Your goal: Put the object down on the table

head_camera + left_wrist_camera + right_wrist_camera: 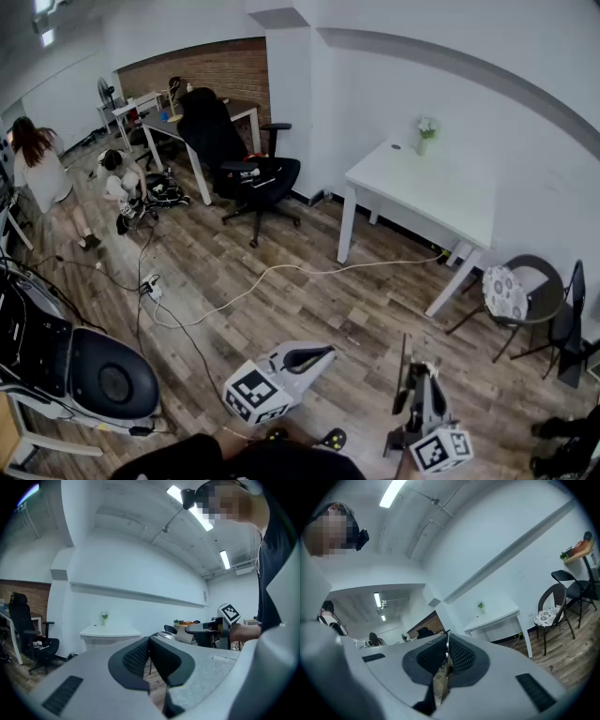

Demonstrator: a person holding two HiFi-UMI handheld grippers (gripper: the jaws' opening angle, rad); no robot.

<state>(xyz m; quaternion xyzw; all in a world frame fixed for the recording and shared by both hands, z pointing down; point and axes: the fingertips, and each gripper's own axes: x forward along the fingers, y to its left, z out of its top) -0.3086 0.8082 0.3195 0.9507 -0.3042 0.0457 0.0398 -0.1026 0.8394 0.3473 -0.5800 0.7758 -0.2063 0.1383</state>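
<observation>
The fingers point(461, 657) of the right gripper point(447, 641) pinch a thin flat strip point(440, 681) that stands edge-on between them, so nothing has been put down yet. The fingers point(133, 660) of the left gripper point(149, 641) are pressed together on nothing. The white table point(422, 183) lies well ahead of both pairs of fingers across the floor point(309, 309), so I judge the carry and the release are both left to do.

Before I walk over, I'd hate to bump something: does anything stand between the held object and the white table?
Nothing stands in the way. Only a cable lies on the floor between the object and the table; the chair sits off to its side.
</observation>
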